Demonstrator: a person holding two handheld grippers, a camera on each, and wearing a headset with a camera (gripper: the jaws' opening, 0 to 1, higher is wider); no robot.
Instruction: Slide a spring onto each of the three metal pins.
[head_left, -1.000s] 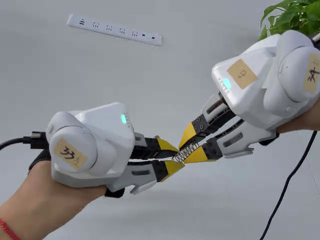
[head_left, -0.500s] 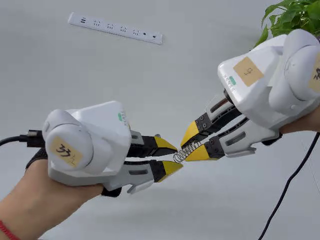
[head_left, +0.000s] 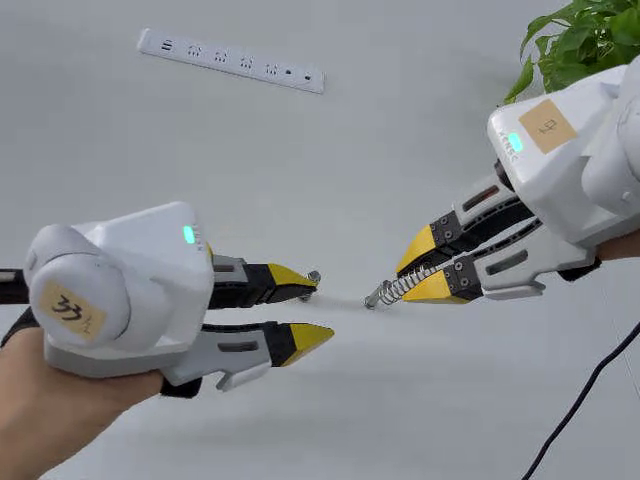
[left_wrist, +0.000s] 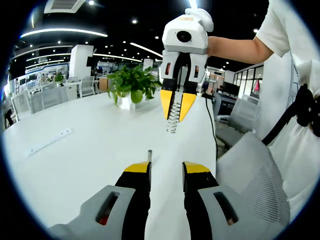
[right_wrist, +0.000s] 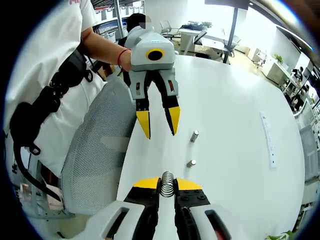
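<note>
A white power strip (head_left: 230, 60) lies on the pale table (head_left: 300, 180), and everything else sits on the person's side of it, well apart from it.

The right gripper (head_left: 405, 284) is further right than the strip's right-hand end. Its yellow-tipped jaws are clamped together on a spring (head_left: 388, 292). The spring lies along the jaws, and its free end pokes out past the tips toward the other gripper. In the right gripper view the coil's open end shows between the 2 yellow tips.

The left gripper (head_left: 322, 310) is nearer the person than the strip's middle. Its jaws stand apart with nothing between them, and there is a clear gap from its tips to the spring's free end.

In the head view a small metal pin (head_left: 313, 277) shows just beside the tip of the left gripper's upper jaw. Whether it touches the jaw cannot be told.

In the right gripper view 2 pins (right_wrist: 194, 136) stand upright on the table. They are between the left gripper's tips and the strip, and nearer the tips.

A green plant (head_left: 580, 35) stands beyond the right gripper, off the strip's right-hand end.
</note>
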